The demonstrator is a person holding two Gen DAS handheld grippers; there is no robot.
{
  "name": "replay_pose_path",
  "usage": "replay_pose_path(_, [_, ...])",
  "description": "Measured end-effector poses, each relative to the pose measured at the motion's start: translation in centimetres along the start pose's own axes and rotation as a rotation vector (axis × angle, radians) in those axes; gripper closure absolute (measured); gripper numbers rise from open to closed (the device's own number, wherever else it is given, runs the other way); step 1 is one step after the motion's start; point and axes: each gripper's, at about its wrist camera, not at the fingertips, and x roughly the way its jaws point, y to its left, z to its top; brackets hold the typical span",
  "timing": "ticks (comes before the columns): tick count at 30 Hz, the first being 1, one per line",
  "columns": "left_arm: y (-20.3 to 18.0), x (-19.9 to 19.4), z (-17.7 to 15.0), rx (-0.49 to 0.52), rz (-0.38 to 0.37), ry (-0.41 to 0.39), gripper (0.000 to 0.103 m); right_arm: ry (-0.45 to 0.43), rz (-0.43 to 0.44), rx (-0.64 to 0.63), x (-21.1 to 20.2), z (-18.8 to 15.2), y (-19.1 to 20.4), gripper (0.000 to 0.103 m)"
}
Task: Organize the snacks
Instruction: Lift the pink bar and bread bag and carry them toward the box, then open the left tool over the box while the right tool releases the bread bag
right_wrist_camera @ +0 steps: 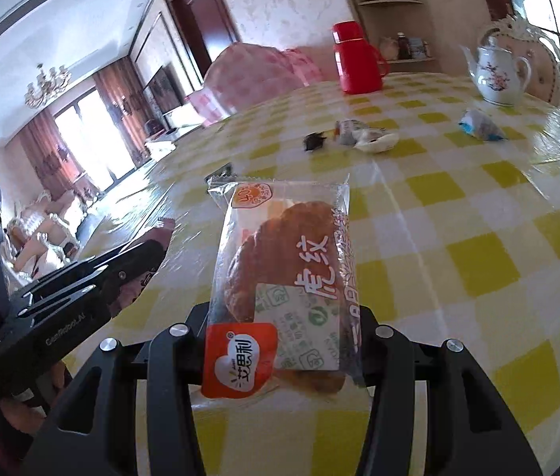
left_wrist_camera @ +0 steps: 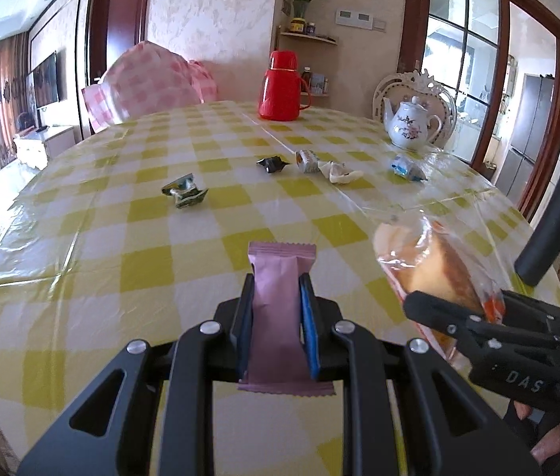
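Observation:
My left gripper (left_wrist_camera: 278,283) is shut on a pink snack packet (left_wrist_camera: 281,289), which stands lengthwise between the blue pads above the yellow-checked tablecloth (left_wrist_camera: 81,238). My right gripper (right_wrist_camera: 283,313) is shut on a clear-wrapped bread bun (right_wrist_camera: 283,273) with an orange label; this bun (left_wrist_camera: 434,265) also shows at the right of the left wrist view. Crumpled wrappers lie further out: a green one (left_wrist_camera: 184,194), a black one (left_wrist_camera: 272,163), a white pair (left_wrist_camera: 325,166) and a blue-white one (left_wrist_camera: 406,167). The left gripper (right_wrist_camera: 149,254) reaches in from the left of the right wrist view.
A red thermos jug (left_wrist_camera: 283,87) and a white flowered teapot (left_wrist_camera: 412,123) stand at the far side of the table. A chair under pink checked cloth (left_wrist_camera: 153,79) and a white ornate chair (left_wrist_camera: 418,83) sit behind it. The table edge curves at the left.

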Motion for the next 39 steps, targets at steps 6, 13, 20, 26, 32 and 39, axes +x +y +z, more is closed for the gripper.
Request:
replay_pose_path(6, [1.7, -1.9, -1.5, 0.003, 0.038, 0.011, 0.082, 0.029, 0.04, -0.06, 0.2, -1.3, 3.4, 0.055])
replay_pose_path(13, [5.3, -4.5, -3.3, -0.022, 0.09, 0.016, 0.081, 0.057, 0.084, -0.144, 0.5, -2.5, 7.6, 0.055])
replay_pose_path(20, [9.4, -7.1, -4.9, -0.061, 0.152, 0.018, 0.081, 0.086, 0.124, -0.201, 0.9, -3.5, 10.6, 0.055])
replay_pose_path(26, [12.5, -9.0, -6.4, -0.094, 0.198, 0.028, 0.081, 0.095, 0.166, -0.253, 1.1, -4.7, 13.9, 0.055])
replay_pose_path(32, [16.1, -11.8, -7.4, -0.108, 0.248, 0.046, 0.081, 0.122, 0.244, -0.352, 0.7, -6.3, 19.0, 0.055])
replay_pose_path(39, [22.4, -16.6, -8.4, -0.111, 0.368, 0.099, 0.081, 0.158, 0.322, -0.507, 0.9, -8.6, 25.8, 0.055])
